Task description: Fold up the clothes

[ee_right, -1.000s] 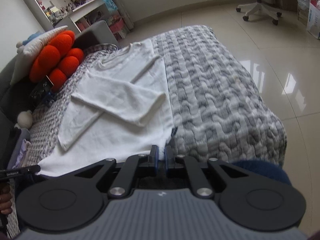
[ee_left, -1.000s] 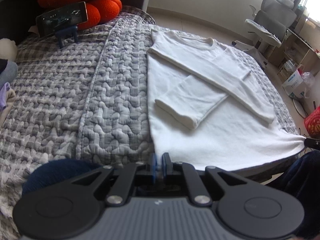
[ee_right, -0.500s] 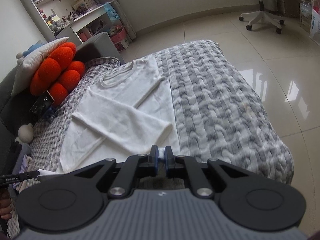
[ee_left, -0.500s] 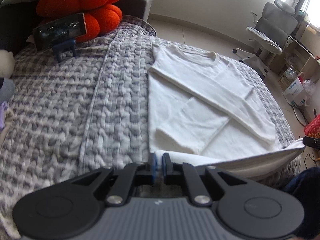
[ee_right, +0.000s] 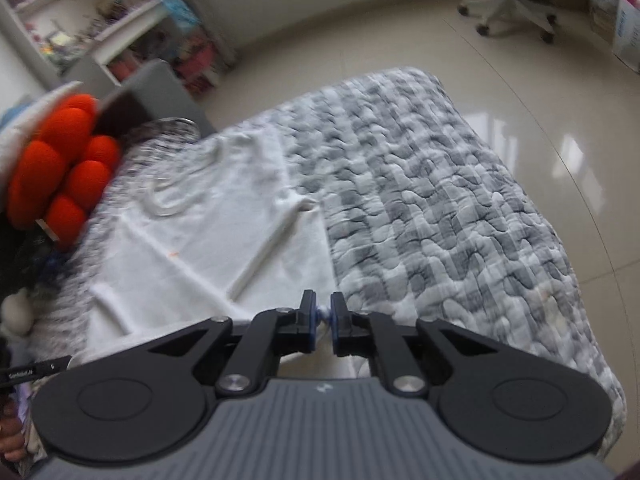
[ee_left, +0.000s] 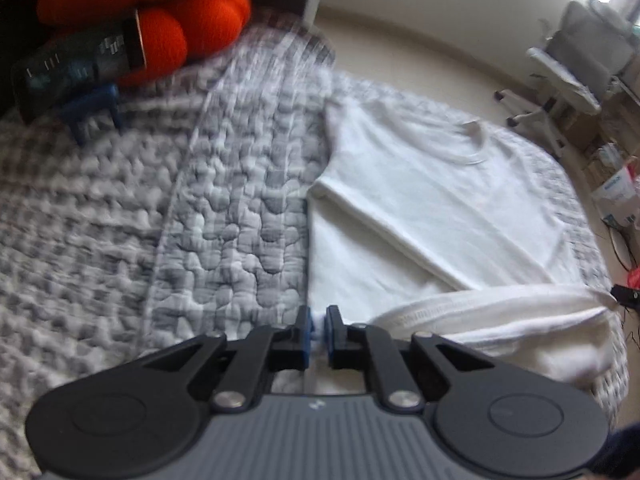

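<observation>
Shirt (ee_left: 432,208), white with its near hem lifted and folding over, stays pinched between both grippers (ee_left: 316,334) (ee_right: 323,326), their jaws just eased; no lettering is legible.

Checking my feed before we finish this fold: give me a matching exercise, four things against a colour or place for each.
Things:
1. shirt
2. cushion
3. phone
4. office chair

Colours or places:
a. on a blue stand
b. on the floor beyond the bed
c. orange
d. white, hem pinched in both grippers

Pairs: 1-d, 2-c, 3-a, 4-b
</observation>
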Demonstrator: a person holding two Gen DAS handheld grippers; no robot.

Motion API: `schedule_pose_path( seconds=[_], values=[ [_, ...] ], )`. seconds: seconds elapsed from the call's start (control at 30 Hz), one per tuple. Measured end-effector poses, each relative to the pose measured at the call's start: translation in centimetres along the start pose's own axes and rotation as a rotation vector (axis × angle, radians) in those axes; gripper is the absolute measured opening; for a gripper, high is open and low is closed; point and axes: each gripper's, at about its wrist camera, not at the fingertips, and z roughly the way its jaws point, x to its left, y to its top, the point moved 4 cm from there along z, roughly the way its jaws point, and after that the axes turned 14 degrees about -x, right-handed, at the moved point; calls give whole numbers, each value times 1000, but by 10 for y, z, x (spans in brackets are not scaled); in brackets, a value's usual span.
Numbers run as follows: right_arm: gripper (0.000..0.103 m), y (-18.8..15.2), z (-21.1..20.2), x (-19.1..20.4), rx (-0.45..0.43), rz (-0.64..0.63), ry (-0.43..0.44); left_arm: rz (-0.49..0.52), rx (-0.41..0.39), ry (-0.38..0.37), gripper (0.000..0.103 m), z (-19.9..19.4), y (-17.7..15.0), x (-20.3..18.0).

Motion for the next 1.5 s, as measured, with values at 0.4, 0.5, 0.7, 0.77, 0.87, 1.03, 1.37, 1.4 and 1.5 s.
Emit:
schedule_pose_path(
  seconds=[0.4,0.5,0.7,0.77,0.87,1.03,1.37,1.4,1.5],
  values=[
    [31,10,-21,-23,-138,-106,79,-129,-169,-95,40,-34,2,55],
    [33,2,-24,-11,-135,-303,126,-70,-173,-173,45,-38,-4,52],
    [34,-20,-15,15,-79,-564,228,91,-103,-264,53,-24,-25,20],
    [34,-23,-8,15,-60,-576,230,132,-99,-246,53,-18,-27,13],
    [34,-27,2,9,-30,-535,230,159,-101,-231,53,-10,-28,9],
    [12,-31,11,3,-19,-468,203,188,-143,-157,42,-1,-25,2],
    [7,-25,0,10,-113,-481,157,183,-176,-101,9,-3,-22,-5],
    [7,-24,-1,11,-127,-481,156,179,-188,-98,8,-5,-22,-5],
    [7,-20,-6,16,-175,-484,151,180,-230,-85,8,-14,-17,-6]
  ],
)
